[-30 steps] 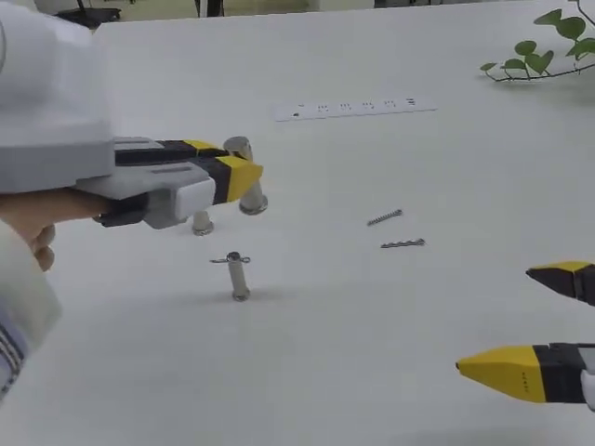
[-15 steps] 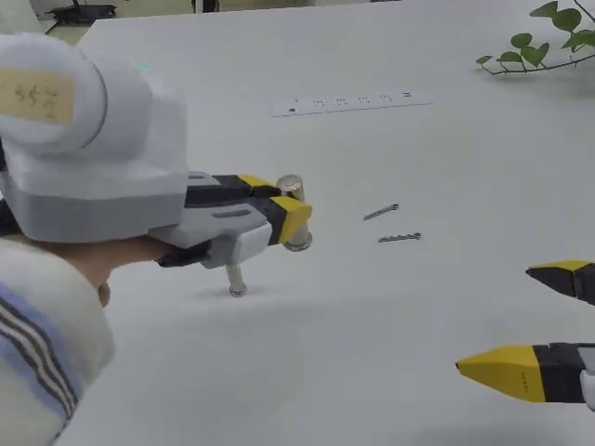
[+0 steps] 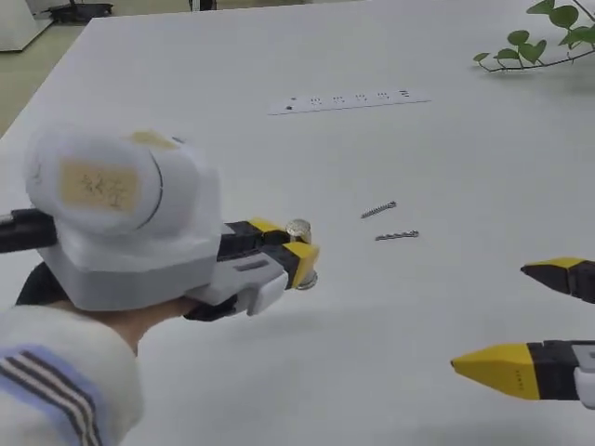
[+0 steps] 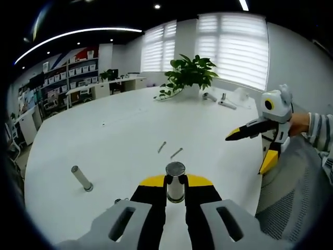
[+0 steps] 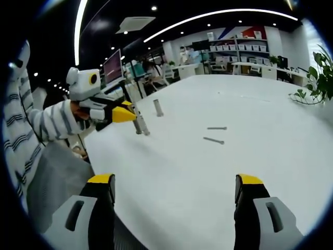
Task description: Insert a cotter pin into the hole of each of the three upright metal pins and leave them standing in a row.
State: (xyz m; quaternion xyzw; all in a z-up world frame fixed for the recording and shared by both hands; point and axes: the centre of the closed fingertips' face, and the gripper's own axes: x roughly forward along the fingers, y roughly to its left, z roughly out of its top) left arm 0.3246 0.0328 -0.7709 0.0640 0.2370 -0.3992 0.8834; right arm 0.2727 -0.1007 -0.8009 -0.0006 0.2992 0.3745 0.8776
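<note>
Reaching in level from the left, the left gripper (image 3: 299,258) clamps an upright metal pin (image 4: 175,182) — silvery, flat-capped — now nearer the two cotter pins (image 3: 397,236) than a second ago. The right gripper (image 3: 488,316) hovers over the table (image 3: 372,372), jaws wide apart — another pin (image 4: 82,178) stands well apart.

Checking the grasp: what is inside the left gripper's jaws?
An upright metal pin, clamped in the left gripper. Its round top and upper shaft show above the jaws. The jaws cover the shaft lower down, so its hole cannot be seen.
</note>
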